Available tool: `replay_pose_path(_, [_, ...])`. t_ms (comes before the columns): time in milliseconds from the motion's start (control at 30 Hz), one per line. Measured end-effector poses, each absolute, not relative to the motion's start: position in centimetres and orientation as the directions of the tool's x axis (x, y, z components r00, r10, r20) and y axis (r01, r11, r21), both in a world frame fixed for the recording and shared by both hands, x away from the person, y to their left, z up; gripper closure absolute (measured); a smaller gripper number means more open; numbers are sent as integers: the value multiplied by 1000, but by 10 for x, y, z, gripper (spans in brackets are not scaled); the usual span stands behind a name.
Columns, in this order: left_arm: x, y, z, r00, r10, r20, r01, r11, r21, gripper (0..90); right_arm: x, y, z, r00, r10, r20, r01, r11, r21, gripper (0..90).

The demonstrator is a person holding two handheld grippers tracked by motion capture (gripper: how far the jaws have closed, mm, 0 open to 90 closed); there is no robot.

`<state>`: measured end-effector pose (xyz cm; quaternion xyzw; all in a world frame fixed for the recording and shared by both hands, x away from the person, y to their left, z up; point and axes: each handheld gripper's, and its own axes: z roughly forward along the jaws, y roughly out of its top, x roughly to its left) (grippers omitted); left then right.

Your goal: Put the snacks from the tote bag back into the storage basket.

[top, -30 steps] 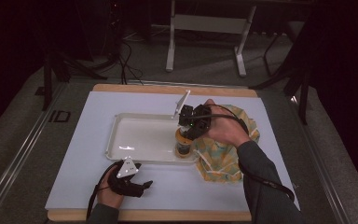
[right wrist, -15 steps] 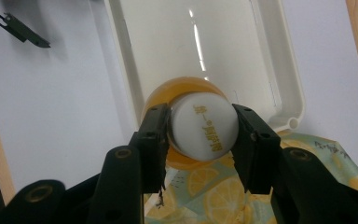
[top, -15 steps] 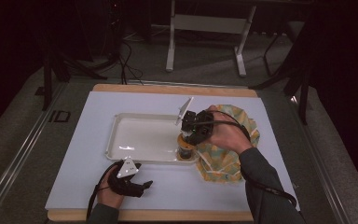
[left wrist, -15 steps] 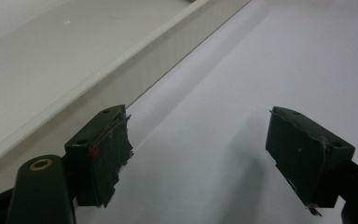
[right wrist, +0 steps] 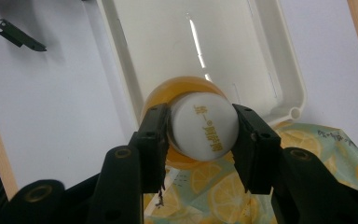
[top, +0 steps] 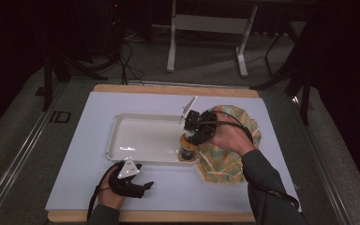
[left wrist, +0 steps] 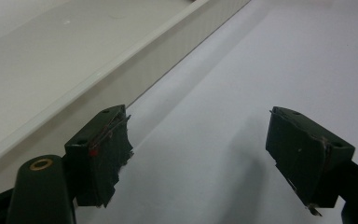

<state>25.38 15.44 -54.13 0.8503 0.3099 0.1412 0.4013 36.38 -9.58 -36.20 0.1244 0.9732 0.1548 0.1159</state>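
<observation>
High view. The right claw [top: 191,138] sits at centre frame, pointing down over the lower right corner of the white tray [top: 140,123]. Directly beneath it stands an orange bottle [top: 186,151] with a white cap. The bottle is upright: its long axis runs vertically, in line with the claw, cap uppermost. The bottle appears to rest inside the tray at that corner, just beside the lemon-print cloth [top: 225,161] that lies to the right of the tray. The left claw [top: 143,186] lies low at lower left of the frame on the white table [top: 281,154], well apart from the bottle. The right hand is therefore the nearer one by a wide margin.

Left gripper view. The left claw [left wrist: 198,154] stands with jaws apart and nothing between them. The tray wall [left wrist: 168,56] crosses the upper left of the frame.

Right gripper view. The right claw [right wrist: 204,135] looks straight down the bottle axis. The white cap [right wrist: 205,126] lies between the two jaws at centre frame, and both pads press its sides: the claw is clamped on the bottle [right wrist: 182,91] at the cap. The orange shoulder shows above the cap in the frame, the tray [right wrist: 279,51] behind it, and the cloth [right wrist: 205,191] along the lower edge.

Judgement: with the axis vertical and the grip on the cap, any lift should run straight up along that axis.
</observation>
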Motion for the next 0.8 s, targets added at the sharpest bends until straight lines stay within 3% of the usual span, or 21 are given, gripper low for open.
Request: replay_pose_path(800, [254, 155, -541, 769, 639, -9, 414, -487, 769, 215, 364, -92, -355, -935, 294, -198, 202, 901, 384, 478])
